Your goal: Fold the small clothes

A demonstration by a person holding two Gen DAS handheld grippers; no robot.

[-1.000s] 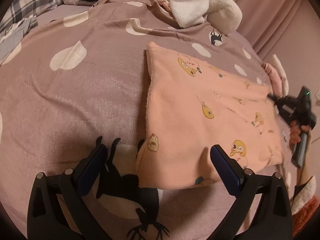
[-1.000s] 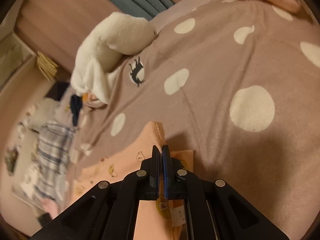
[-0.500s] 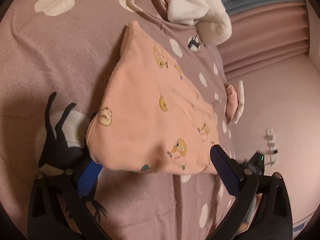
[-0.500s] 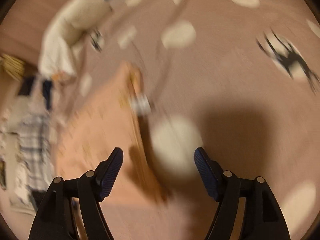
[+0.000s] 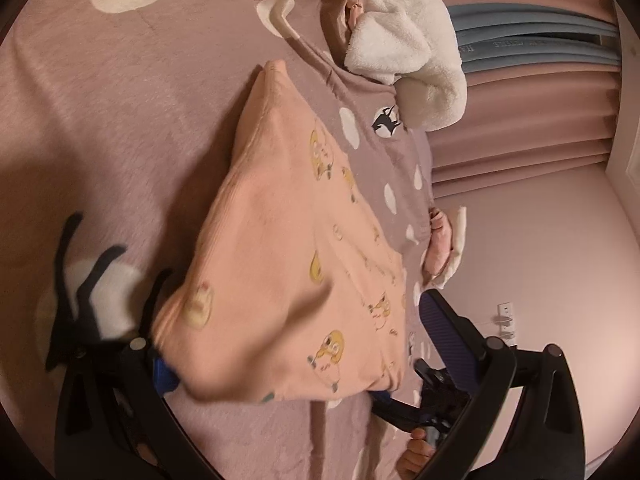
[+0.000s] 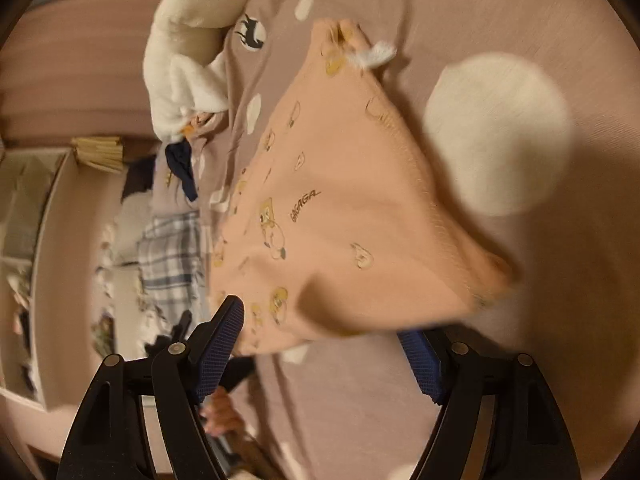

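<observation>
now both the left gripper (image 5: 296,344) and right gripper (image 6: 320,340) gape wide around the soft, folded peach garment (image 5: 288,240) on fuzzy bedding (image 5: 120,128).

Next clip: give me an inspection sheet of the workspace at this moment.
Surface: spotted mauve bedspread, cat prints.
Job's things: peach garment, folded, lying flat.
Clutter: white fleece, navy cloth, plaid fabric.
Grippers: left hand-held gripper open, near hem between fingers; right hand-held gripper open, just widened, pads not pressing the garment.
Cables: nothing seen.
Surroundings: pink curtain, wall.
</observation>
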